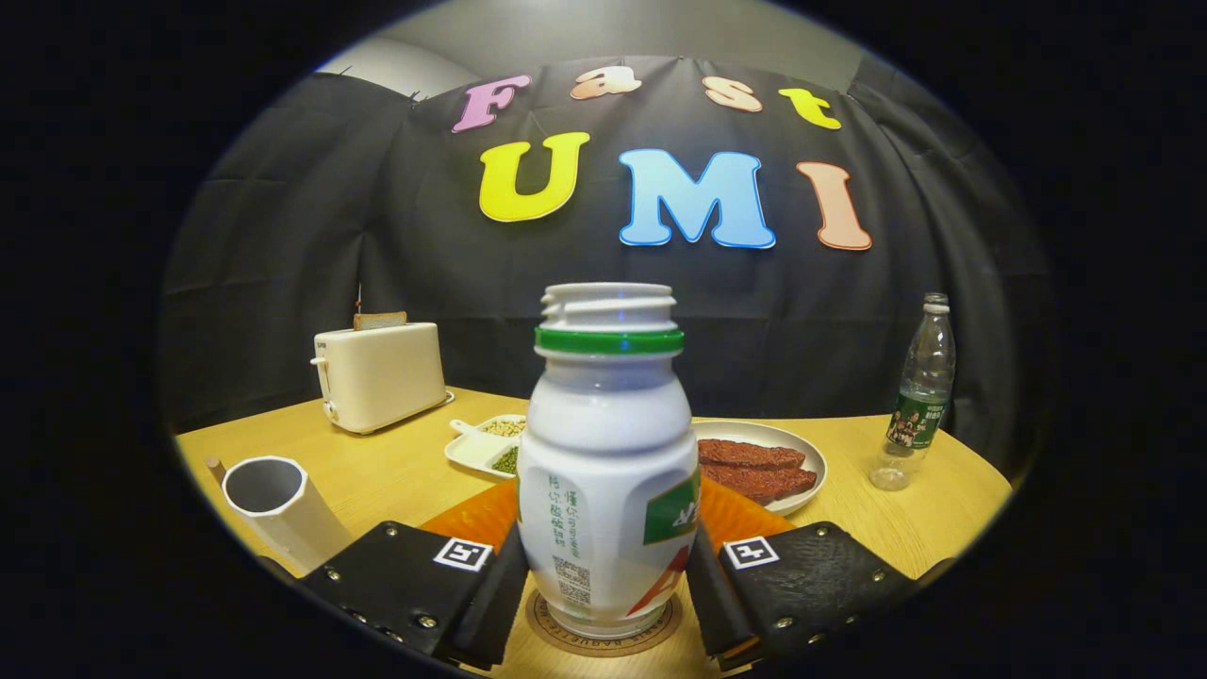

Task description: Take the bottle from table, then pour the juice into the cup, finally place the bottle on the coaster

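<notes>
So the white bottle [608,471] with the green ring around its neck stands upright, cap off, right on the round coaster [603,630] on the table [943,528]. The gripper [605,594] has it sandwiched: a finger sits tight against each side of the bottle's lower body, so it looks clamped on the bottle, though the actual contact spots are kinda hidden behind the bottle's curve.

Off to the left of the fingers there's the pale grey cup [278,505], leaning over rather than standing straight, open mouth facing up and toward the camera. Can't tell whether there's anything inside it.

Just behind the bottle an orange mat or board [481,517] pokes out on both sides. Beyond that sits a small white divided dish [486,443] with what looks like beans or seeds in it, and on the right a white plate [768,451] with reddish-brown slices of something. Farther back on the left is a cream toaster [379,375] with a slice of bread sticking out the top. Way over on the right stands a clear plastic water bottle [917,396] with a green label, upright, well apart from everything else.
</notes>
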{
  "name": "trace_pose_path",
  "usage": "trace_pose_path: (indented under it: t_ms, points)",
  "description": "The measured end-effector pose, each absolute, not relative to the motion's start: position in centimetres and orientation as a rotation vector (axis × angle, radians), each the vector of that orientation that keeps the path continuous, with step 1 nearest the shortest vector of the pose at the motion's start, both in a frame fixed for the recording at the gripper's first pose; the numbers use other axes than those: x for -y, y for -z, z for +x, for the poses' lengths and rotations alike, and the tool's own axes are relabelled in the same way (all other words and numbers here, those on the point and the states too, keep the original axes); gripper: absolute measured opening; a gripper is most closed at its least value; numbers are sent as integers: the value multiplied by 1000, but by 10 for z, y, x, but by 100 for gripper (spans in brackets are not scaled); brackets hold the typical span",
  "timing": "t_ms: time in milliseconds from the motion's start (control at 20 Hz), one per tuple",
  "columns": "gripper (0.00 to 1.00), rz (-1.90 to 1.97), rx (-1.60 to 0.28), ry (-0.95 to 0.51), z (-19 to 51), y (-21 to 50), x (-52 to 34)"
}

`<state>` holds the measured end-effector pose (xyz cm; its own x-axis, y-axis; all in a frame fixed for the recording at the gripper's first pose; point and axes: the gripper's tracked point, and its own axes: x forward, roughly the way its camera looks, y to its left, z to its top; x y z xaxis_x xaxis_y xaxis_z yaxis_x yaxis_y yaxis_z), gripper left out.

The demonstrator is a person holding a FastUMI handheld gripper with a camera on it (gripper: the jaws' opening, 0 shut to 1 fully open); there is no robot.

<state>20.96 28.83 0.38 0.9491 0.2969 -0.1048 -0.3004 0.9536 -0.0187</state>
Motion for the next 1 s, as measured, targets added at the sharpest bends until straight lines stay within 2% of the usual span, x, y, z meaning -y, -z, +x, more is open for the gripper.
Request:
trace_pose_path:
  t_ms: [100,250,1000]
  points:
    - [76,-33,-111,-310,208,-2,-289]
    - [99,-13,-86,-285,202,-12,-281]
    - [99,-38,32,-179,95,-133,-221]
